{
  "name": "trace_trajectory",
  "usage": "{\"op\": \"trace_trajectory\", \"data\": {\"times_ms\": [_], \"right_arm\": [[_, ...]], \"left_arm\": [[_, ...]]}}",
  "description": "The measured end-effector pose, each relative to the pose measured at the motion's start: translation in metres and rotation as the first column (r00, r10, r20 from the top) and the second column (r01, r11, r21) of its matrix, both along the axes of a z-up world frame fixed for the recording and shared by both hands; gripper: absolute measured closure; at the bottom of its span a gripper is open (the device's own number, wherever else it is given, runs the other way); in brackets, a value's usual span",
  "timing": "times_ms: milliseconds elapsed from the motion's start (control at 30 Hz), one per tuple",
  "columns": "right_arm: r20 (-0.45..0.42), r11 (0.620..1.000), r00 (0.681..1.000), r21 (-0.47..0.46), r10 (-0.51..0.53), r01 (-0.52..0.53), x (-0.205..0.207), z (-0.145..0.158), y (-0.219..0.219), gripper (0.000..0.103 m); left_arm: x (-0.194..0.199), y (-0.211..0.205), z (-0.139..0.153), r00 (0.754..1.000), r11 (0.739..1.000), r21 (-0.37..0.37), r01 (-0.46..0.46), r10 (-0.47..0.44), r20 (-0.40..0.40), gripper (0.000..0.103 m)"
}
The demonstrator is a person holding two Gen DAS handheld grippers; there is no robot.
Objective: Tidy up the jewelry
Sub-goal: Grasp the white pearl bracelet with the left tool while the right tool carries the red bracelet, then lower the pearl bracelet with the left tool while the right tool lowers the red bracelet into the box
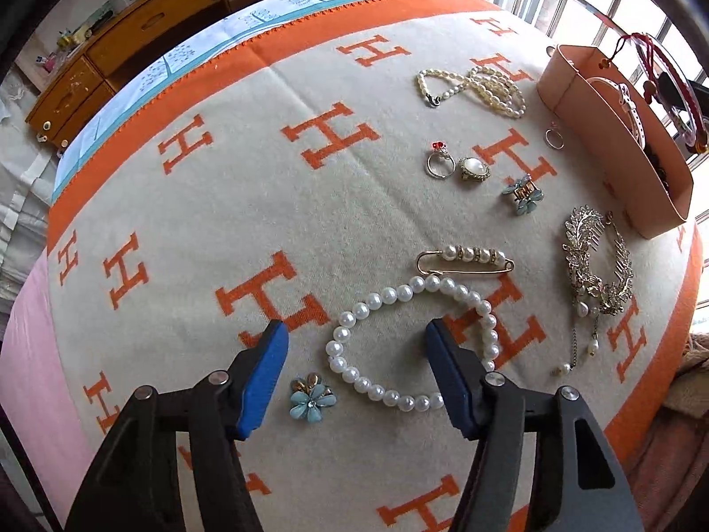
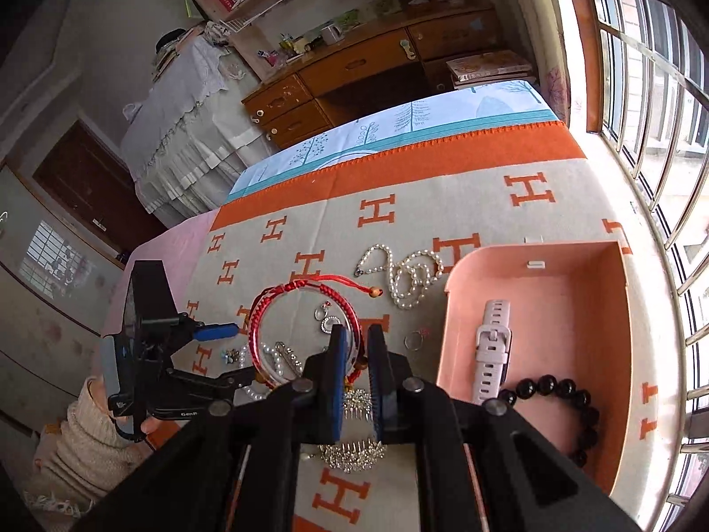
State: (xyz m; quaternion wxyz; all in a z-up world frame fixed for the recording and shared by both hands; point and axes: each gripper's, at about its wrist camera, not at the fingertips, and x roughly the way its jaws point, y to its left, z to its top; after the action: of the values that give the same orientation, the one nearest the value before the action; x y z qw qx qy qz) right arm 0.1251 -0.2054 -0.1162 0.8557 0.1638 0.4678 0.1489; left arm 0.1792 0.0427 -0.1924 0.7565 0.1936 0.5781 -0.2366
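Above an orange-and-cream blanket [image 1: 212, 204], the left gripper [image 1: 356, 332] hangs with fingers parted, gripping nothing, astride one end of a white pearl bracelet [image 1: 412, 341]. Nearby, the right gripper [image 2: 356, 332] pinches a red cord bracelet [image 2: 301, 306], just beside the pink tray [image 2: 620, 310].

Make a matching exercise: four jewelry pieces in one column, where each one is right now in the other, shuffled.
1. red braided bracelet
2. white pearl bracelet
3. pink watch
4. blue flower brooch

A. inside the pink box
B. beside the left gripper finger, on the blanket
C. clamped in the right gripper
D. on the blanket, partly between the open left fingers

Pairs: 1-C, 2-D, 3-A, 4-B
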Motion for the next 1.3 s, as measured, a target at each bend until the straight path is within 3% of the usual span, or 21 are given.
{"op": "trace_trajectory", "data": {"times_ms": [67,100,133,267,333,667,833,1067,1300], "right_arm": [[-0.010,1.000,1.000,0.016,-0.016,0.017,-0.005,-0.004,-0.009,0.094],[-0.013,0.999,1.000,0.022,-0.024,0.024,-0.008,-0.007,-0.013,0.094],[-0.017,0.999,0.999,0.029,-0.029,0.029,-0.009,-0.009,-0.016,0.094],[-0.022,0.997,0.999,0.051,-0.048,0.050,-0.017,-0.014,-0.026,0.094],[-0.016,0.996,0.998,0.067,-0.054,0.055,-0.021,-0.013,-0.031,0.094],[0.166,0.989,0.976,0.057,-0.142,0.134,-0.056,0.029,-0.059,0.094],[0.204,0.981,0.960,0.052,-0.193,0.186,-0.070,0.038,-0.075,0.094],[0.180,0.957,0.942,-0.011,-0.285,0.291,-0.087,0.022,-0.099,0.094],[0.062,0.943,0.942,-0.027,-0.328,0.331,-0.093,-0.022,-0.118,0.094]], "left_arm": [[0.002,0.000,0.001,0.999,1.000,-0.019,0.006,-0.006,-0.031,0.054],[0.002,-0.001,0.003,1.000,1.000,-0.016,0.007,-0.007,-0.029,0.070],[0.003,-0.003,0.004,0.999,1.000,-0.014,0.003,-0.004,-0.033,0.097],[0.003,-0.009,0.009,0.998,0.999,-0.009,-0.053,0.053,-0.023,0.098],[0.000,-0.012,0.021,0.996,0.995,-0.045,-0.087,0.086,-0.014,0.098],[-0.028,-0.054,0.149,0.971,0.960,-0.263,-0.093,0.146,0.189,0.098],[-0.034,-0.096,0.184,0.963,0.939,-0.342,-0.050,0.136,0.233,0.098],[-0.032,-0.174,0.170,0.973,0.931,-0.364,0.028,0.058,0.222,0.098],[-0.024,-0.231,0.126,0.987,0.938,-0.340,0.062,-0.007,0.162,0.098]]}}
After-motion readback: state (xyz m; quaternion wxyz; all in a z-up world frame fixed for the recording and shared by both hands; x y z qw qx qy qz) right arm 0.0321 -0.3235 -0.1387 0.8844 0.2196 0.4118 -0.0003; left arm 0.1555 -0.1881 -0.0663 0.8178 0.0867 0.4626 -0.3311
